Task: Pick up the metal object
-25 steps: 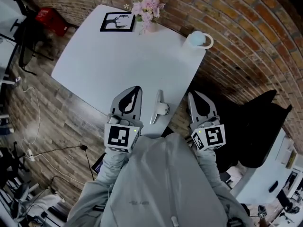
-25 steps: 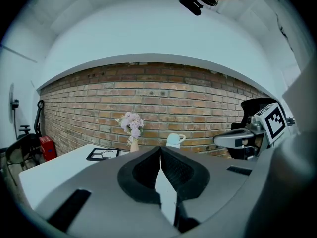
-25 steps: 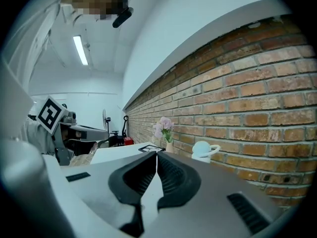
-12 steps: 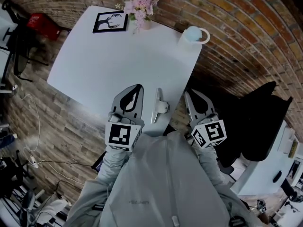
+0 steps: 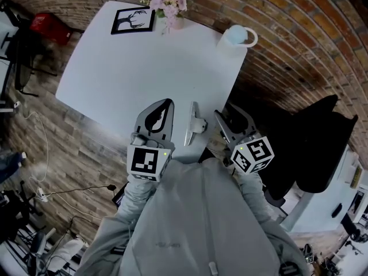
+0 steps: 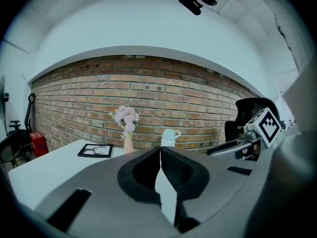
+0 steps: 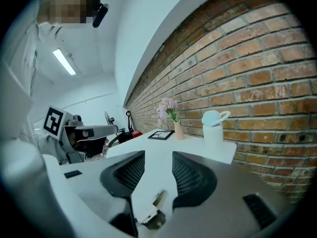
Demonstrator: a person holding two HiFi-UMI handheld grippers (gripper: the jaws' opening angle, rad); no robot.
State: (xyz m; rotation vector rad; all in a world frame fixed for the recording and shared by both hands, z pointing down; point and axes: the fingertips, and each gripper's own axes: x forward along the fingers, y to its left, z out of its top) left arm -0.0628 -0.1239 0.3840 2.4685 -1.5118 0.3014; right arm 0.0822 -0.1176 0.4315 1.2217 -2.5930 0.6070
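The metal object (image 5: 192,125), a slim silver handle on a small base, lies near the white table's (image 5: 115,73) front edge. It also shows low in the right gripper view as the metal object (image 7: 151,211), beneath and just behind the jaws. My right gripper (image 5: 227,111) hovers at the table's front right corner, just right of the object. Its jaws are opening and nothing is between the pads; the right gripper (image 7: 158,157) shows a clear gap. My left gripper (image 5: 163,104) sits left of the object, and the left gripper (image 6: 160,151) is shut and empty.
At the table's far edge stand a framed picture (image 5: 133,20), a vase of pink flowers (image 5: 171,2) and a pale lidded mug (image 5: 237,38). A black chair (image 5: 310,148) stands right of the table. A red thing (image 5: 49,23) and cables (image 5: 40,148) lie on the brick floor at left.
The right gripper's jaws have spread apart from shut, and it has shifted left toward the metal object. The left gripper stays where it was, shut.
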